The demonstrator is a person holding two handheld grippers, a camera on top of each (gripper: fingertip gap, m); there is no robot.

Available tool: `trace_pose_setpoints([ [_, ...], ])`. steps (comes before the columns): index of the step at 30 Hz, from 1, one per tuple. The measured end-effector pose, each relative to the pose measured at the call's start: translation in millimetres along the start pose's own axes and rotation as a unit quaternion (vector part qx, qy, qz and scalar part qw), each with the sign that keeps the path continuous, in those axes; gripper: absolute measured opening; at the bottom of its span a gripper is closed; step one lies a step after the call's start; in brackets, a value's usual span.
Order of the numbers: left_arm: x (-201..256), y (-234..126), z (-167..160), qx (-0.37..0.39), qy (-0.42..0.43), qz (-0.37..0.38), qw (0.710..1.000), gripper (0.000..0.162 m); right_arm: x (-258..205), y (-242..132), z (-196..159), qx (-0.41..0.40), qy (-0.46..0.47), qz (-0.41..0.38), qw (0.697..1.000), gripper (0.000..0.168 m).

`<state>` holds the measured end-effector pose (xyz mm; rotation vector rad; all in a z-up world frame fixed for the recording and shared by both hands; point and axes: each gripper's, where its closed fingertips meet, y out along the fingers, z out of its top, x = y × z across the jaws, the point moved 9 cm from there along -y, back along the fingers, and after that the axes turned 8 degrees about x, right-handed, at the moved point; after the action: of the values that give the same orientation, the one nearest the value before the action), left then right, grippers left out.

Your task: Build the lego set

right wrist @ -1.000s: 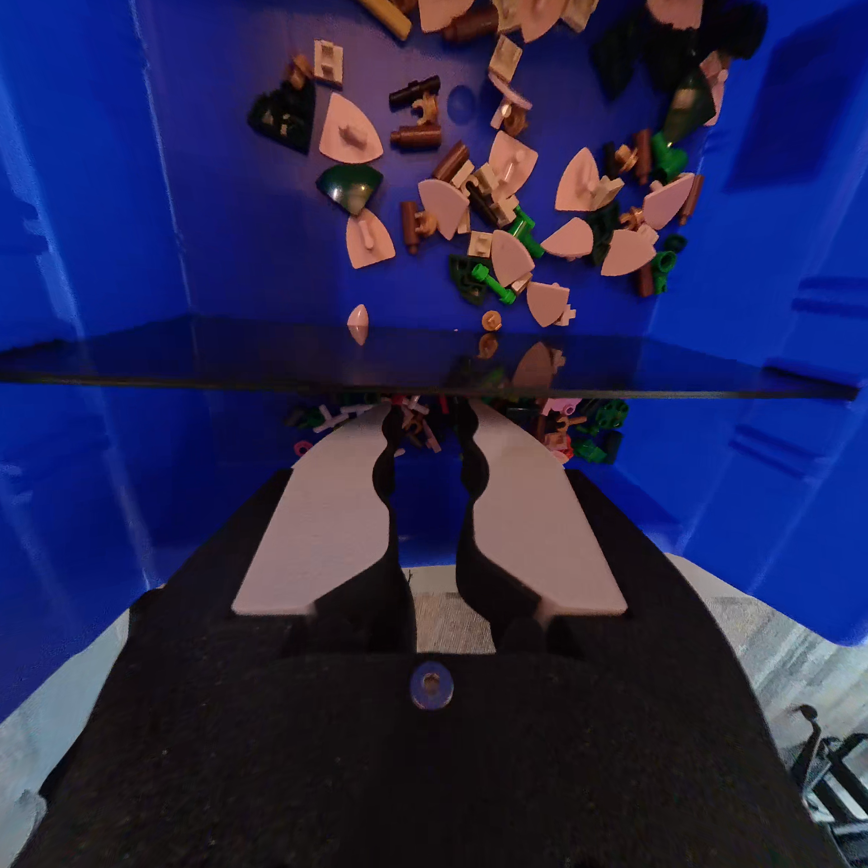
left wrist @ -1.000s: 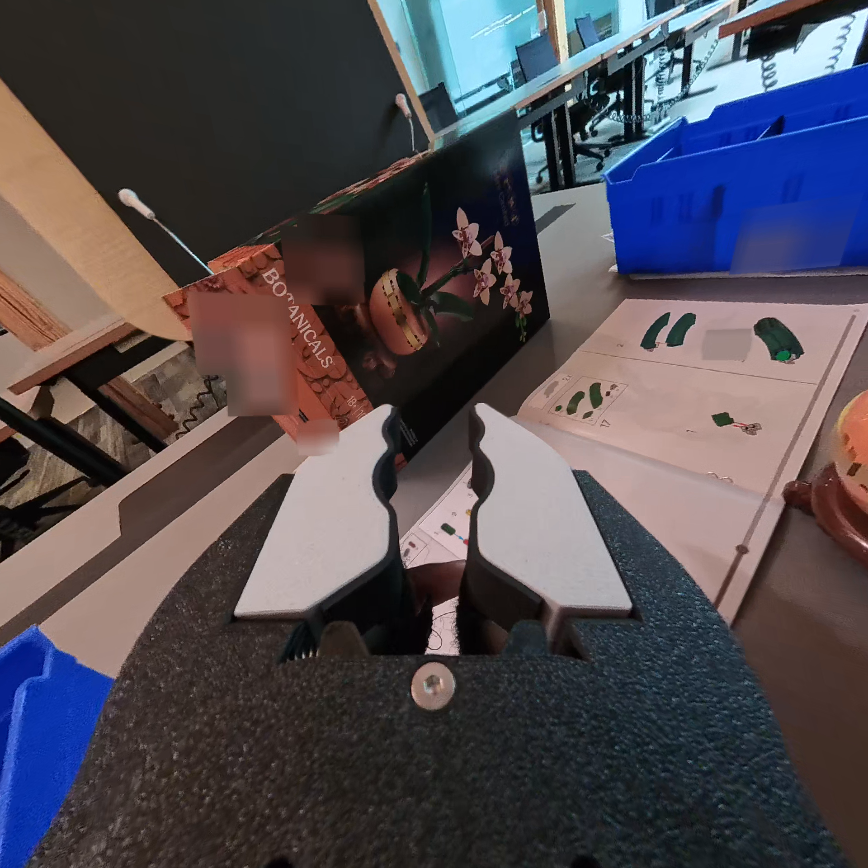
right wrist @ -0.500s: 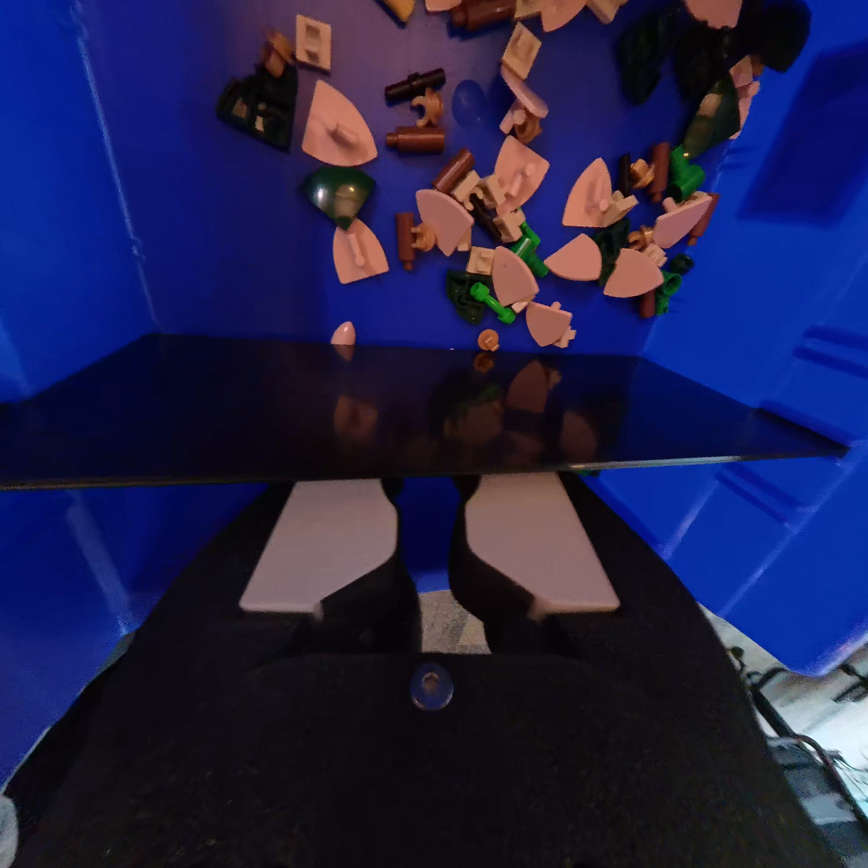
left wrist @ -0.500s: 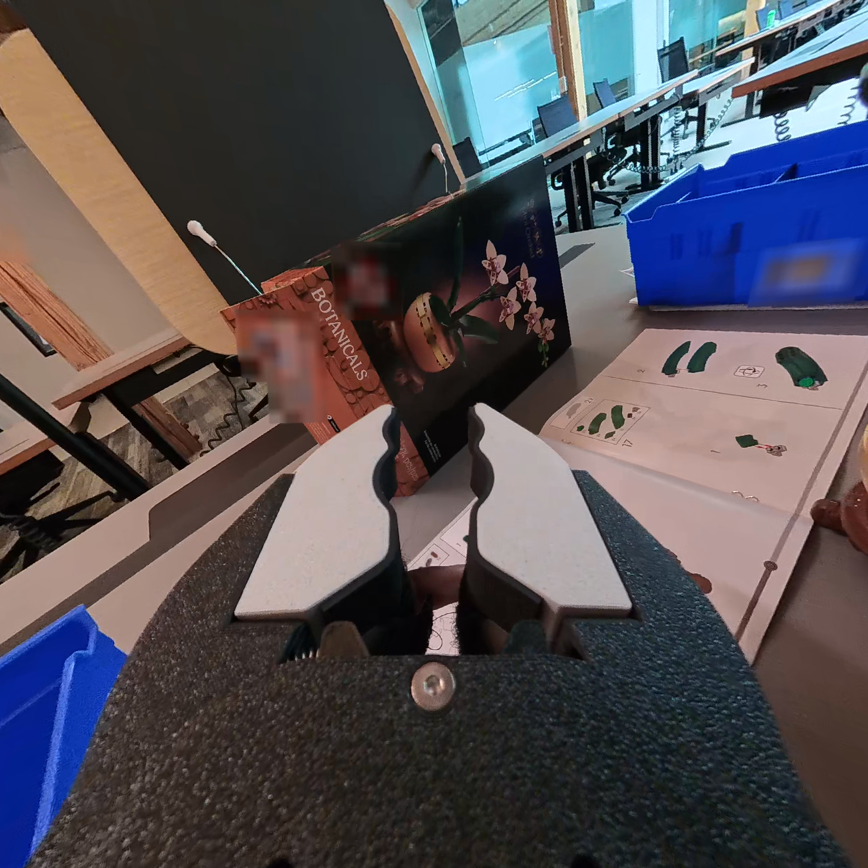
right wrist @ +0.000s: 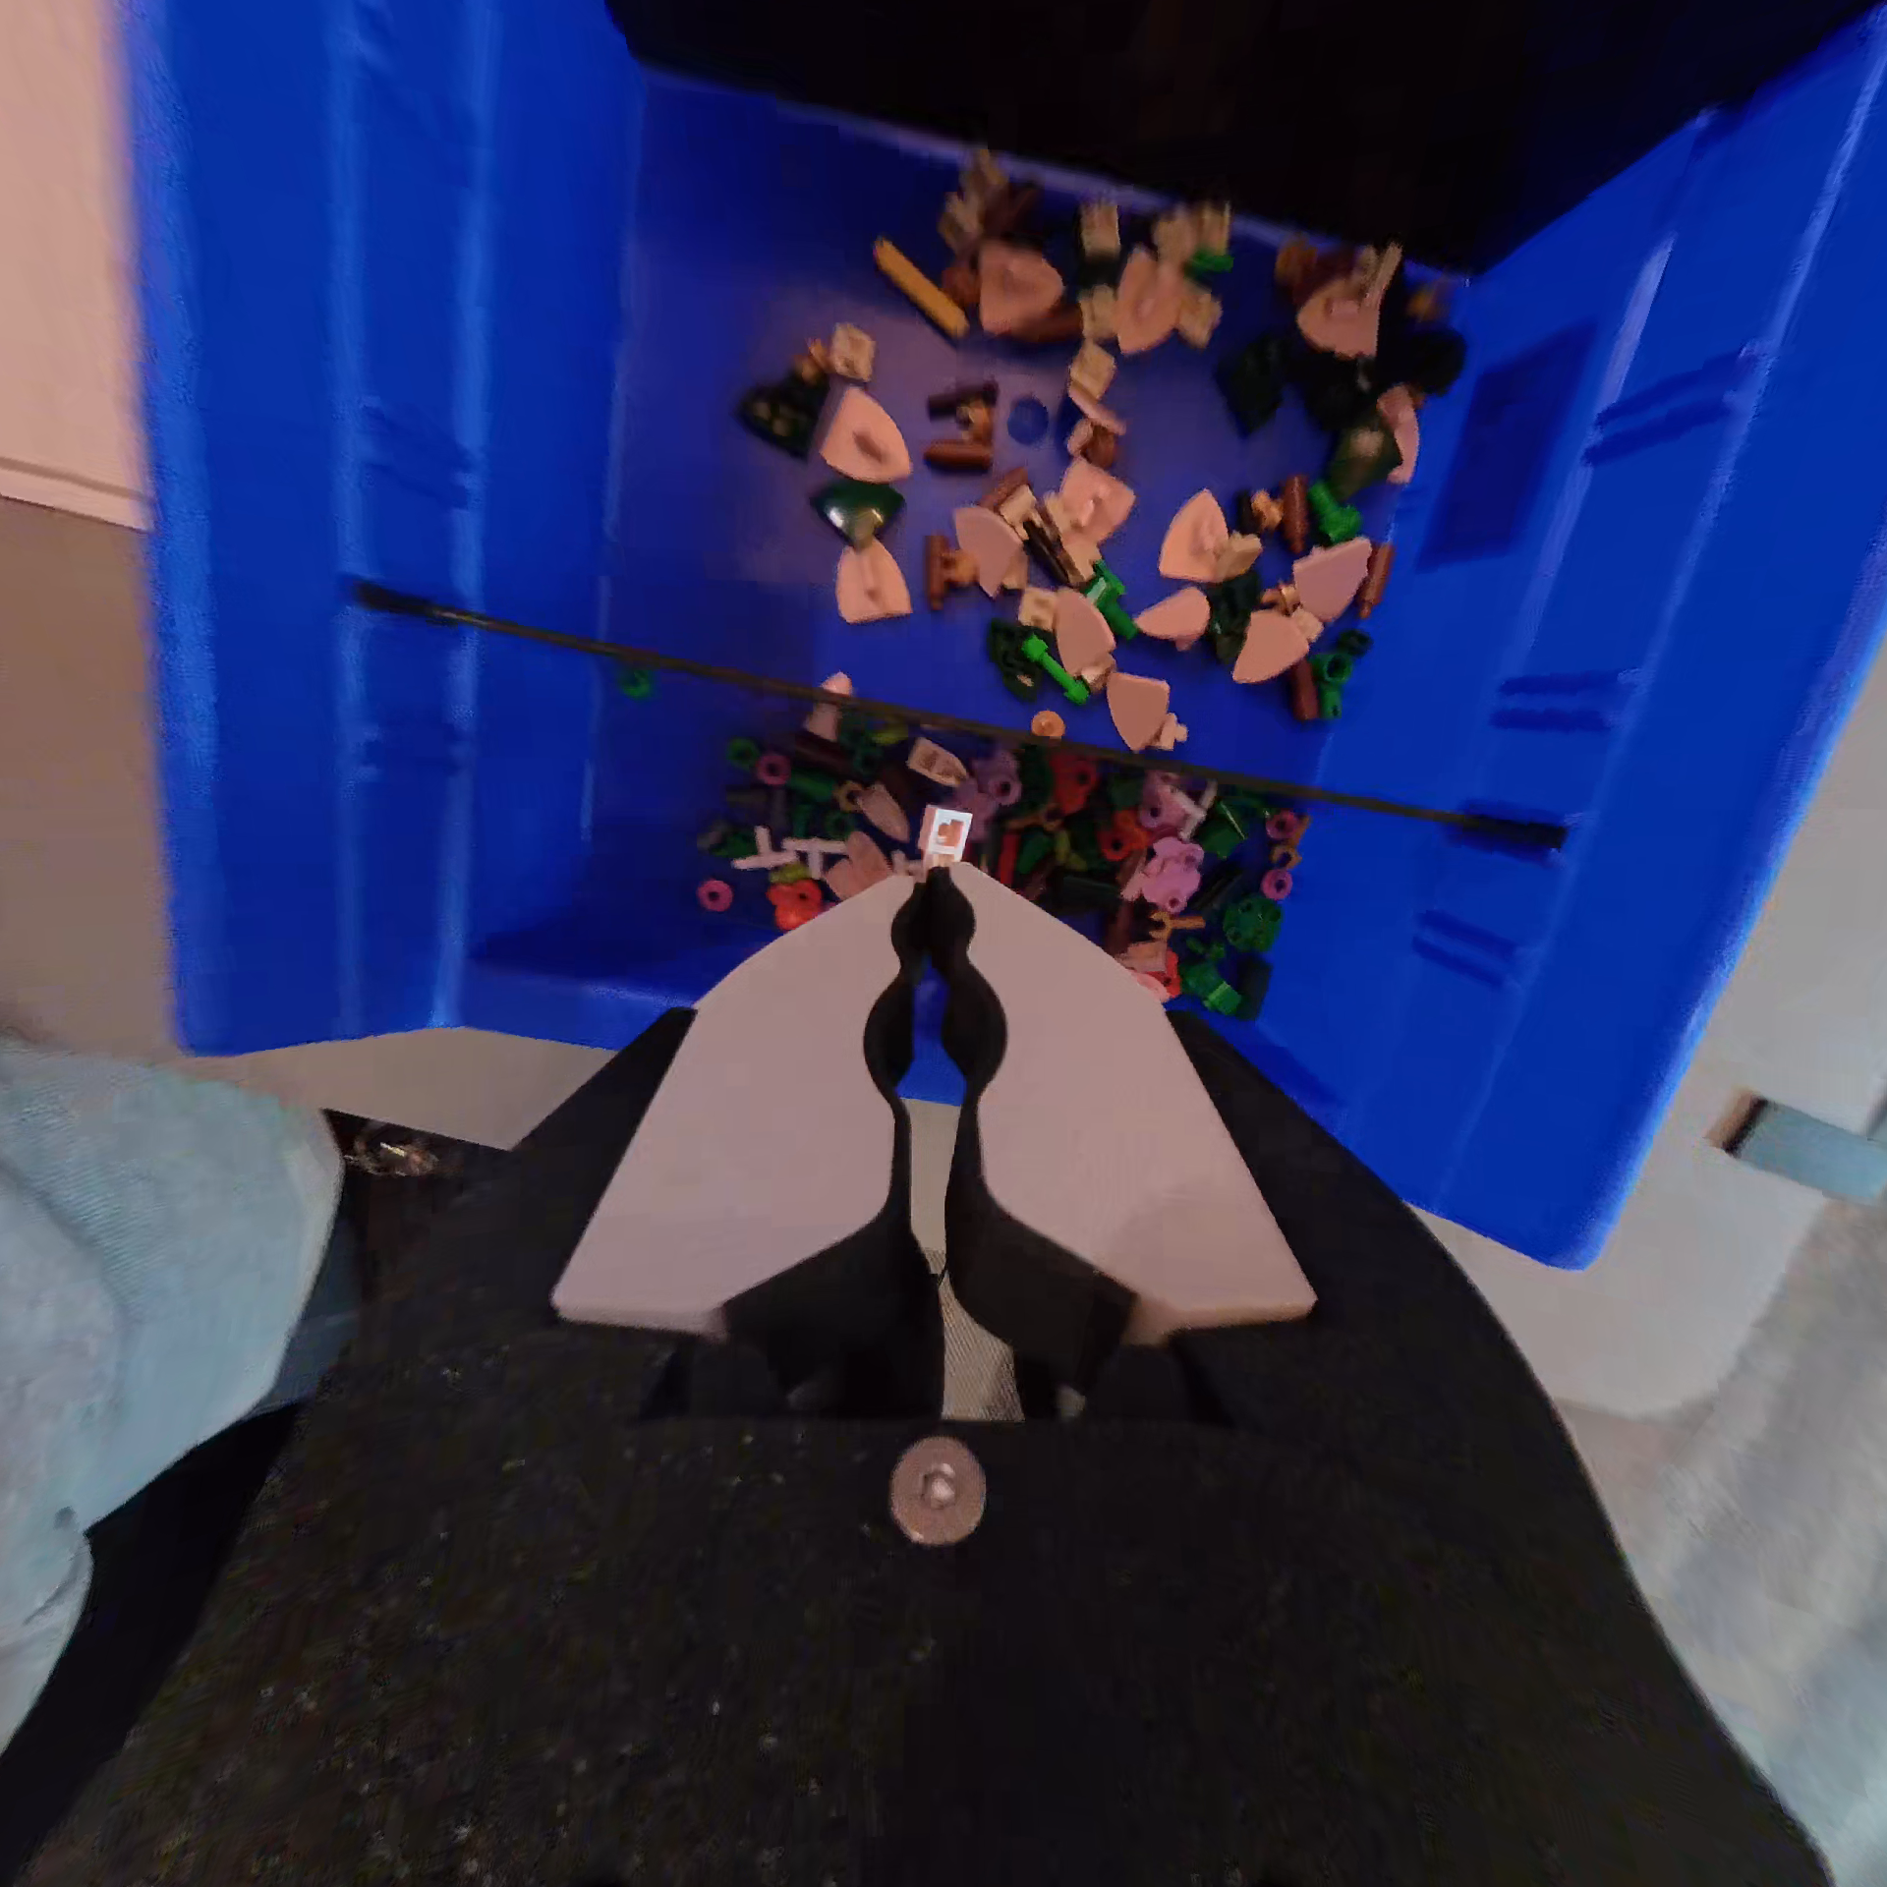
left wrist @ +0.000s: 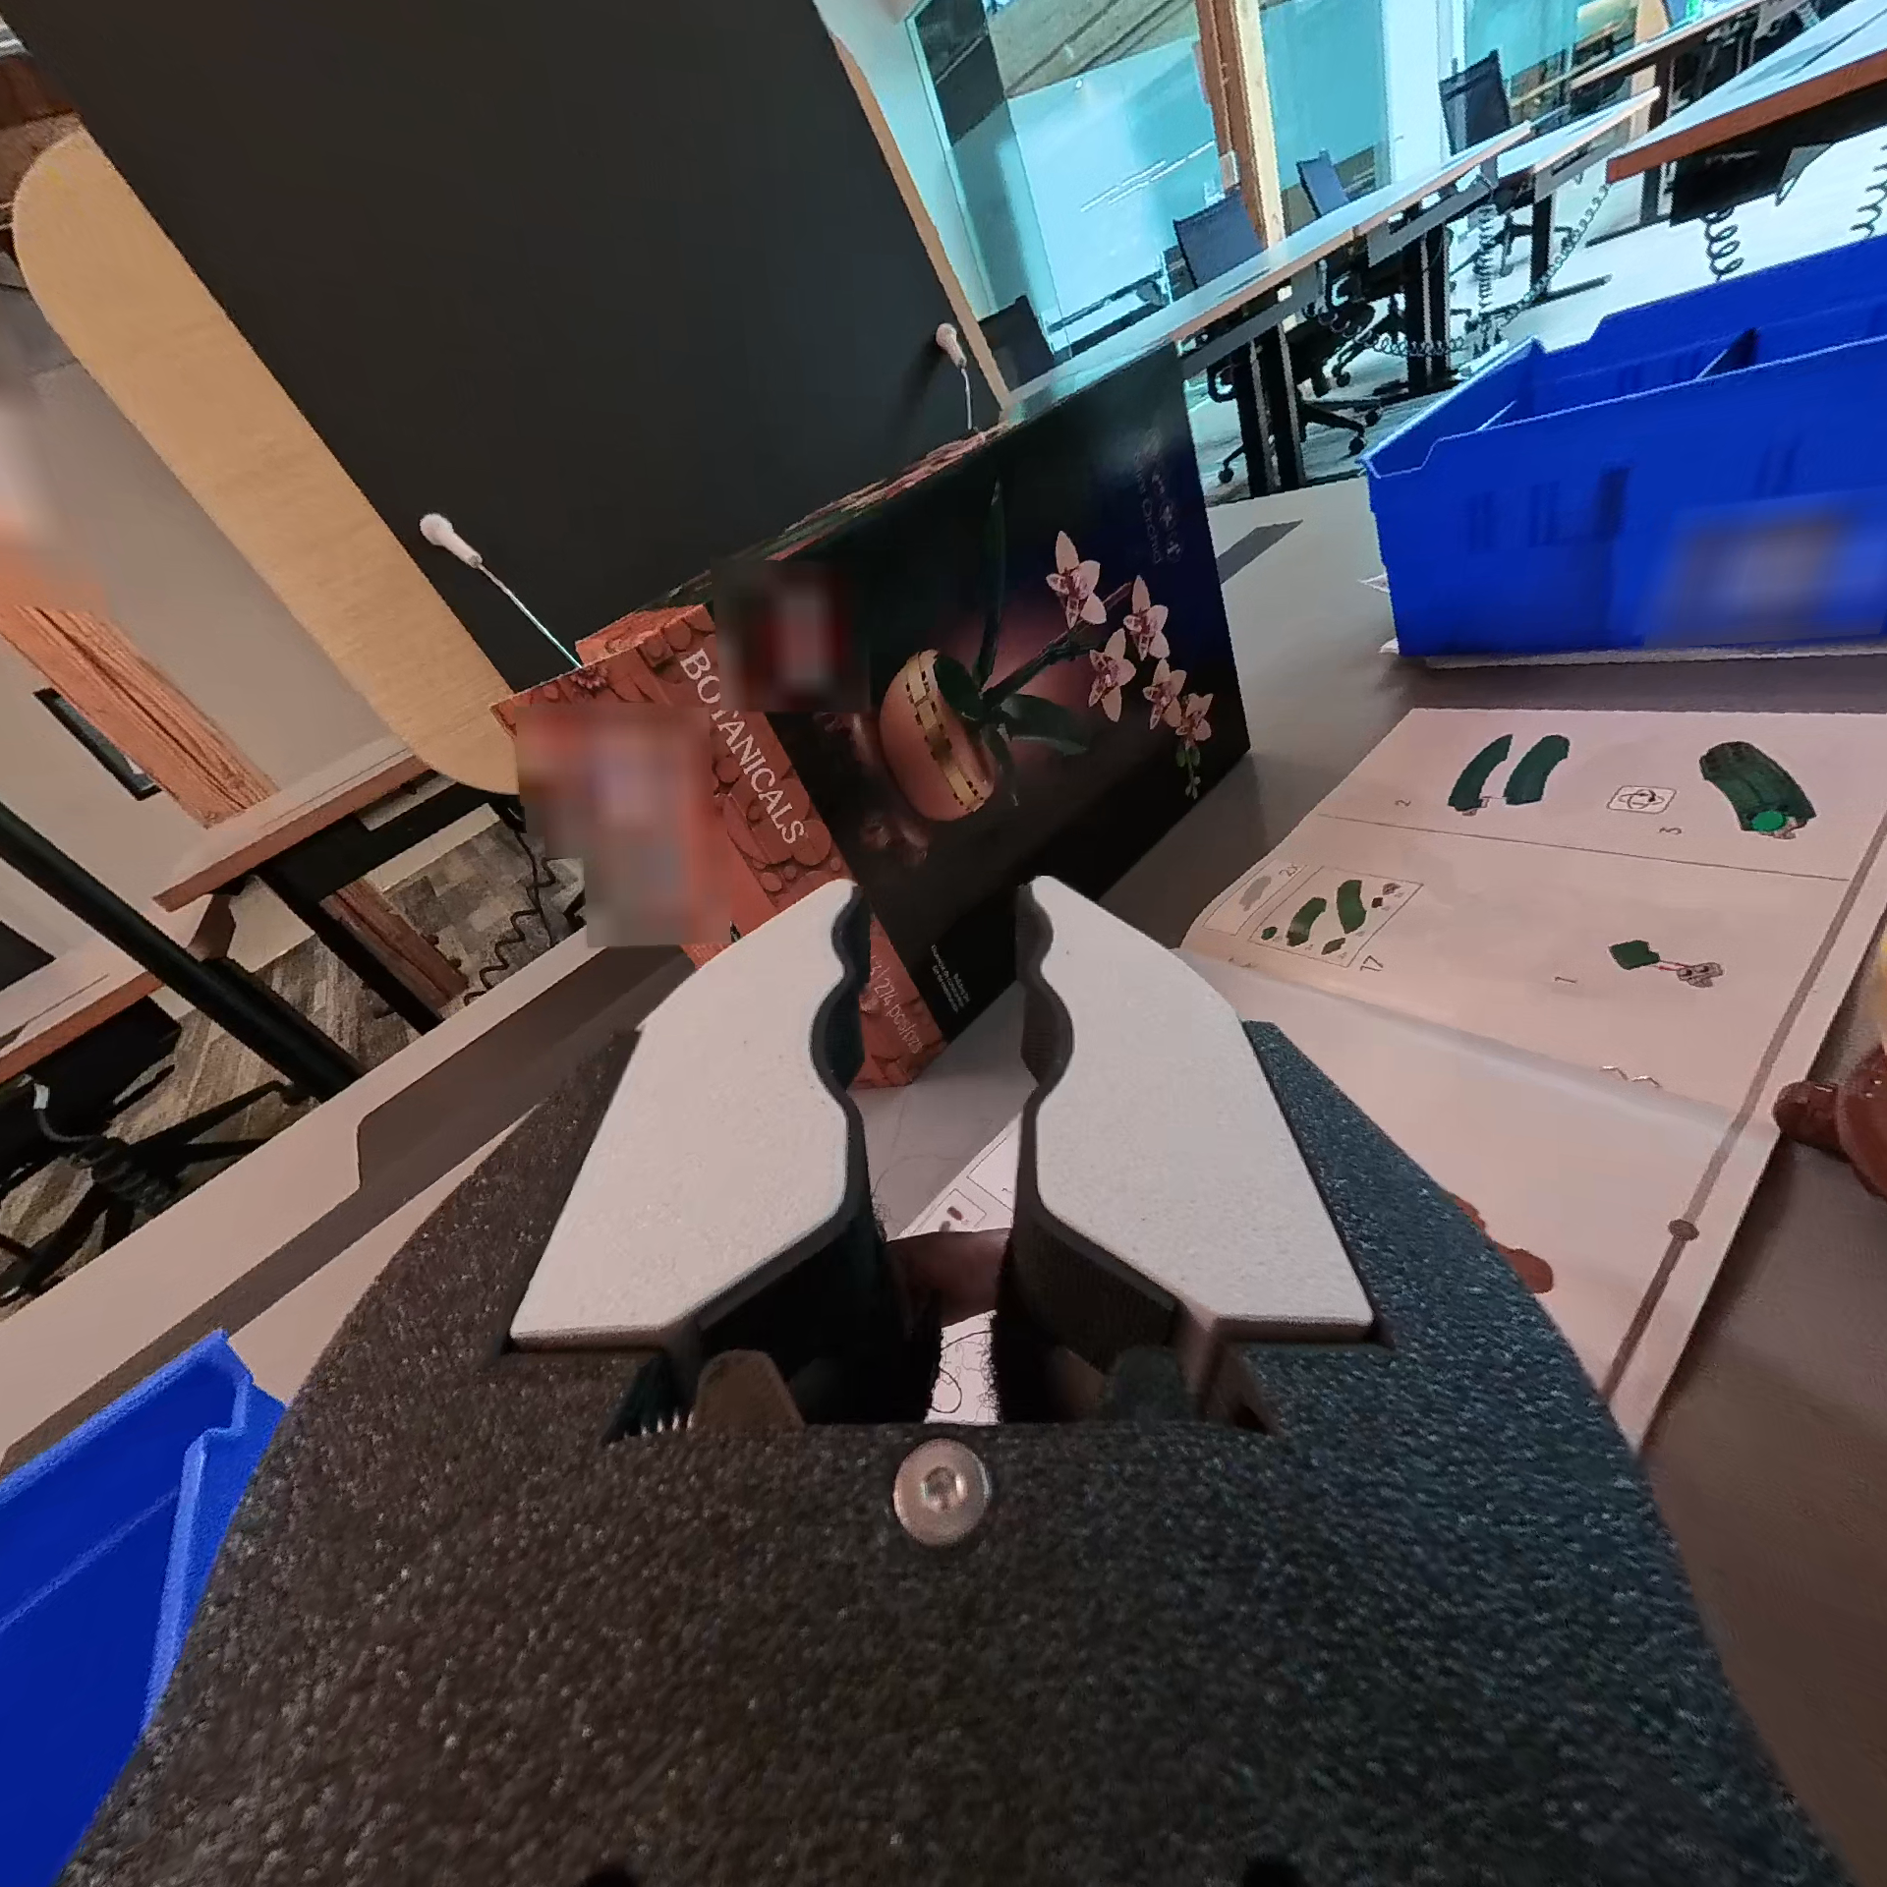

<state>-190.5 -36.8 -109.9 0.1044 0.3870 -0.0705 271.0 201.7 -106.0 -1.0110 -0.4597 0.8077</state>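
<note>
Right hand-held gripper (right wrist: 937, 886) pinched together on a small white square lego piece (right wrist: 946, 832), just above the near compartment of the blue plastic parts bin (right wrist: 408, 511); step judged: fetching a part. Left hand-held gripper (left wrist: 939, 980) jaws apart, empty, above the open paper instruction booklet (left wrist: 1532, 919) on the table (left wrist: 1736, 1481); next move calls for carrying the piece there without losing the fingertip grip.

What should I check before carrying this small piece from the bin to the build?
1. Right gripper shut on the small white-and-tan piece: ok.
2. Grip depth: piece held only at the very tips, not ok.
3. Clear of the blue bin and its black divider: cannot tell.
4. Left gripper open and empty: ok.
5. Instruction booklet lying open: ok.
6. Piece matches the current step: cannot tell.
</note>
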Motion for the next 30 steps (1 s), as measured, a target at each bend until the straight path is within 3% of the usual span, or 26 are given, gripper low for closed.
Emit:
trace_pose_setpoints([
  [5,6.0,0.7,3.1,-0.006,-0.003,-0.025,1.0,0.027,-3.3,-8.9,-1.2,0.057,0.006,0.052,0.997,0.0],
  [9,10.9,-0.5,6.5,-0.001,-0.004,-0.034,0.999,0.027,8.4,4.5,-4.1,-0.027,-0.091,-0.001,0.996,0.0],
  [11,12.7,-0.3,8.8,0.0,-0.005,-0.039,0.999,0.027,11.8,13.3,-1.8,-0.068,-0.13,-0.016,0.989,0.008],
  [14,14.6,-0.6,14.4,-0.005,0.011,-0.033,0.999,0.027,11.1,20.9,3.4,-0.079,-0.106,0.007,0.991,0.022],
  [21,18.5,1.0,9.3,-0.016,0.012,-0.034,0.999,0.027,13.5,41.4,-3.4,-0.166,-0.064,0.029,0.984,0.023],
  [30,7.7,0.8,0.9,-0.016,0.01,-0.023,1.0,0.027,11.3,51.8,-4.3,-0.178,-0.028,-0.003,0.984,0.01],
])
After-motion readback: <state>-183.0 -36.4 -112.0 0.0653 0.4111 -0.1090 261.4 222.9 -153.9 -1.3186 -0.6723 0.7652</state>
